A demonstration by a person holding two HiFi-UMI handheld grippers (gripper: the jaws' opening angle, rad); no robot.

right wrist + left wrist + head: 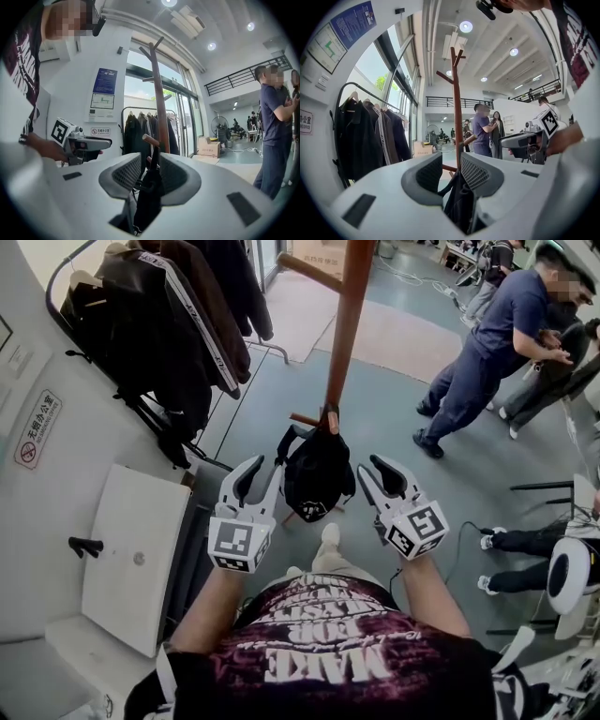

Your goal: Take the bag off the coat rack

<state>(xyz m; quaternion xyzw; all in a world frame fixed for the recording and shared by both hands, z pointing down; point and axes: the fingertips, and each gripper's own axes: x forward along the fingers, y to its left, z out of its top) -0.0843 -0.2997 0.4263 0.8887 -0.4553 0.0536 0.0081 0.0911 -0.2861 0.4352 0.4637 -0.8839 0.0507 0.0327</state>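
– Jaws stand apart on both sides, nothing clamped; left gripper (268,468) and right gripper (370,467) flank the bag (319,479) at centre frame, tips just beside its flanks.
– Bag position?
– Hung by its strap (286,439) from a low peg (305,418) on the coat rack (349,324); each gripper view shows the dark body in line with the gap between its own jaws; contact not confirmed in any view.
– Handling?
– Judged soft black fabric, slumped and rounded; probably light to middling; likely to sag and swing once free; a pinch on the body would only gather loose cloth.
– Where to take hold?
– Strap loop close under the peg looks the firmer hold, the other gripper steadying the body from below; the peg tilts upward, so the strap should go up and outward along it or it may snag.
– Hazards?
– A sideways pull could rock the rack; coats (159,324) at upper left and people (487,352) at upper right stand well apart.
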